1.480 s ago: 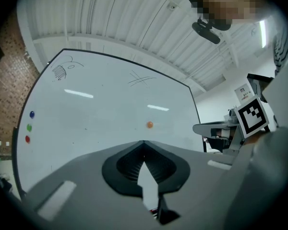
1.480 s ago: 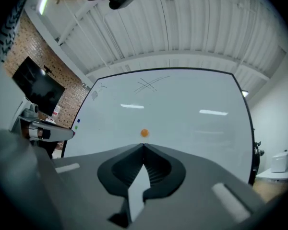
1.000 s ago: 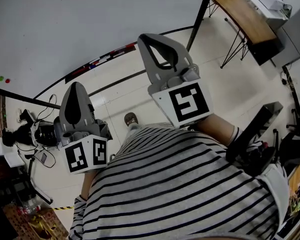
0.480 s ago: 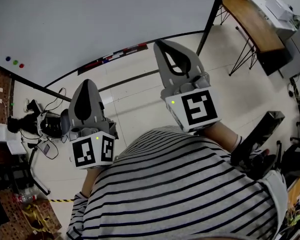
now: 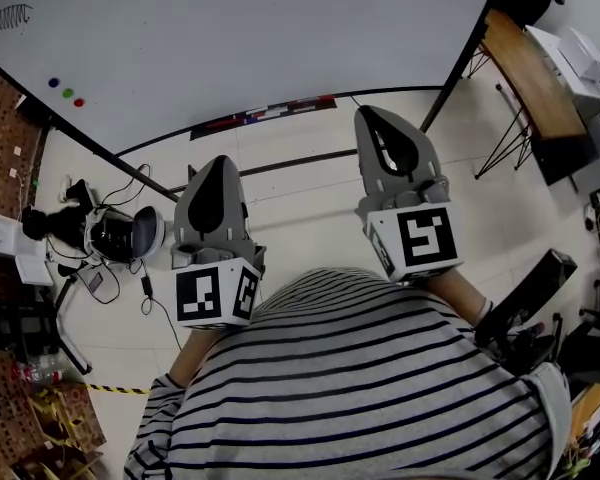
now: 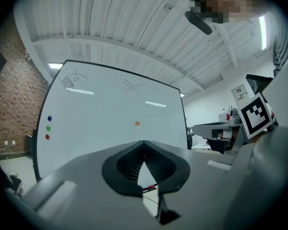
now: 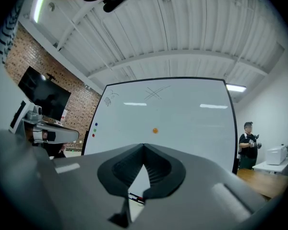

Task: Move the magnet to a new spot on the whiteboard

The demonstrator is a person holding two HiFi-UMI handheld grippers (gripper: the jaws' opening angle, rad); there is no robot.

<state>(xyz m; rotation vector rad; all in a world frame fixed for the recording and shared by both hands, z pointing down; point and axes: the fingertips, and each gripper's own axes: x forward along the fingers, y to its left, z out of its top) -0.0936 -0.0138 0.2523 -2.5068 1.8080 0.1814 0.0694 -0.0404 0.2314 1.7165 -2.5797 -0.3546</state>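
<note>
Both claws have shifted rightward in the head view, and more whiteboard (image 5: 230, 48) shows. Tips are pressed together on left claw (image 5: 218, 164) and right claw (image 5: 377, 116), nothing pinched. The orange magnet (image 7: 155, 130) sits on the board, ahead of and above both claws, well apart, between their lines; round, no long axis. Right claw reaches further forward, likely nearer. The ledge (image 5: 205, 128) ahead of the claws holds markers (image 5: 272, 111).
</note>
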